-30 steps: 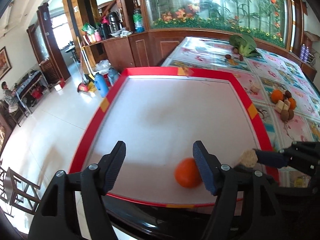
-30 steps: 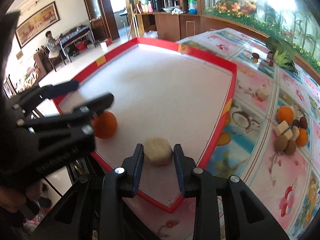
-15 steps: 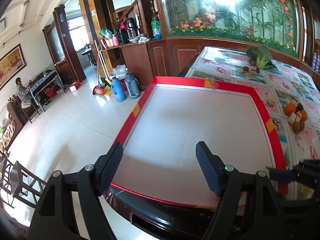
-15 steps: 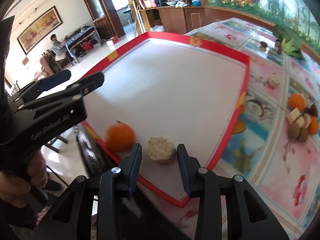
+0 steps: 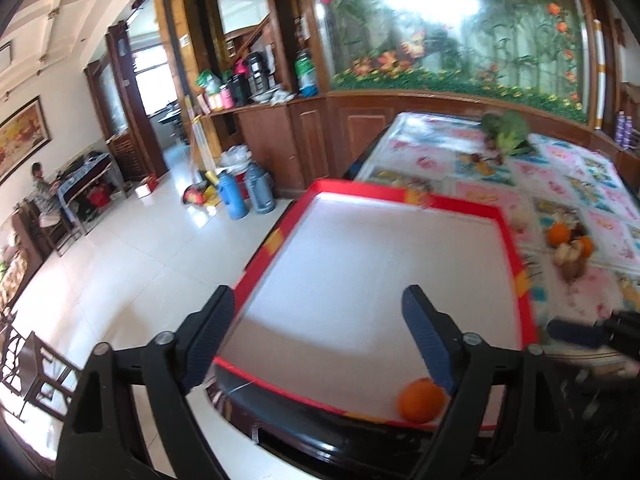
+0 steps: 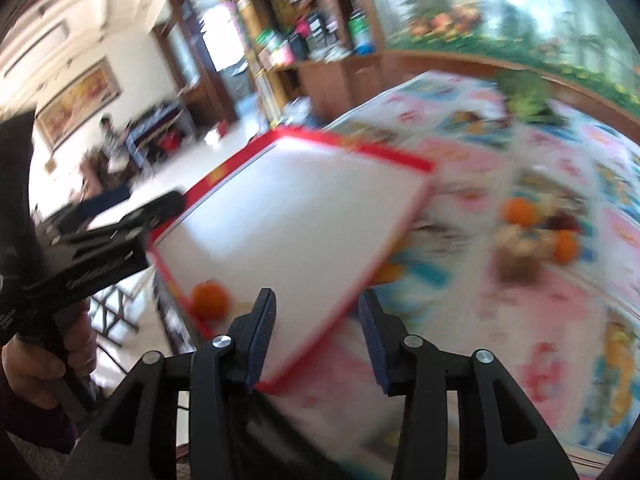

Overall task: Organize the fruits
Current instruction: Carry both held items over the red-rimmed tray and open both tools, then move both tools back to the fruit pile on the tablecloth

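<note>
Both drops look done. My left gripper [image 5: 320, 340] has just been opening its jaws and now stands wide with nothing between them; the orange [image 5: 420, 399] it was around a second ago sits free on the white mat [image 5: 360, 272], at the near edge just inside the red border, below the right-hand finger. Left hand has lifted off it.

My right gripper [image 6: 316, 340] has also just been opening, jaws apart and empty. The pale lump it straddled half a second ago is no longer between the fingers; in the blurred right wrist view I can't find it, probably hidden behind the near finger beside the orange [image 6: 210, 300]. The view has swung right, toward the flowered tablecloth [image 6: 500, 340].

I read this as one orange and one lump placed, with more to fetch: the pile of fruit [image 6: 532, 236] lies well apart on the cloth, off the mat. Next is likely a reach there with the right gripper. Heavy blur, so low confidence on pile contents.
</note>
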The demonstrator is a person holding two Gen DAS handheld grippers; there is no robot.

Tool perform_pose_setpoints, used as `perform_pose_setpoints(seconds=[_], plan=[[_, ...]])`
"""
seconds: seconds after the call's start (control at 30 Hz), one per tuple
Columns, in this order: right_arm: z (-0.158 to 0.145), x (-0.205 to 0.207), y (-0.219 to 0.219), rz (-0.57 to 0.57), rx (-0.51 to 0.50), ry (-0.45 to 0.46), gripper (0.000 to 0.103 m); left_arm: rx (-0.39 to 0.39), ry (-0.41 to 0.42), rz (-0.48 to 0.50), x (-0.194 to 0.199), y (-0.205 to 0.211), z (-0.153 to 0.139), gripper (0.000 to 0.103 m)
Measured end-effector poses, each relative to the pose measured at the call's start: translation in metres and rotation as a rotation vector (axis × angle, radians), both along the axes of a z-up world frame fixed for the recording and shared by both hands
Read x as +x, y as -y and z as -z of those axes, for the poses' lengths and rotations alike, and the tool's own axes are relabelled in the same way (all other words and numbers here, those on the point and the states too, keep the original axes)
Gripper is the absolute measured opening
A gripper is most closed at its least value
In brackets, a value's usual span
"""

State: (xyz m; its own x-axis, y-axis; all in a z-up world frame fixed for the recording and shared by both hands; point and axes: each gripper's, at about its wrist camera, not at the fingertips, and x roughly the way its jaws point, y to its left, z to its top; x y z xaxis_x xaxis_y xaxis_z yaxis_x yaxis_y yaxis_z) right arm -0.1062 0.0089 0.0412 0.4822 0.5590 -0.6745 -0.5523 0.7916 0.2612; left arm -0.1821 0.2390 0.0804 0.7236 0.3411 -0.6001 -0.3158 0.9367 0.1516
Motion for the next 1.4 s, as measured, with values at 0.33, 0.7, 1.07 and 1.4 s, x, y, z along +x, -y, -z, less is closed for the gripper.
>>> perform_pose_setpoints(seconds=[0.33, 0.7, 1.07, 1.4], plan=[[0.016, 0.032, 0.136, 0.354, 0.007, -0.055, 0.047, -0.051, -0.081, 0.261, 0.035, 0.093, 0.001, 0.094], [0.019, 0.089, 0.112, 0.270, -0.072, -0.046, 0.047, 0.022, -0.205, 0.341, 0.070, 0.151, 0.027, 0.094], [0.041, 0.121, 0.097, 0.242, -0.127, -0.069, 0.045, -0.038, -0.310, 0.436, 0.108, 0.175, 0.048, 0.094], [0.045, 0.128, 0.097, 0.142, -0.075, -0.084, 0.030, -0.098, -0.402, 0.440, 0.146, 0.189, 0.076, 0.076]])
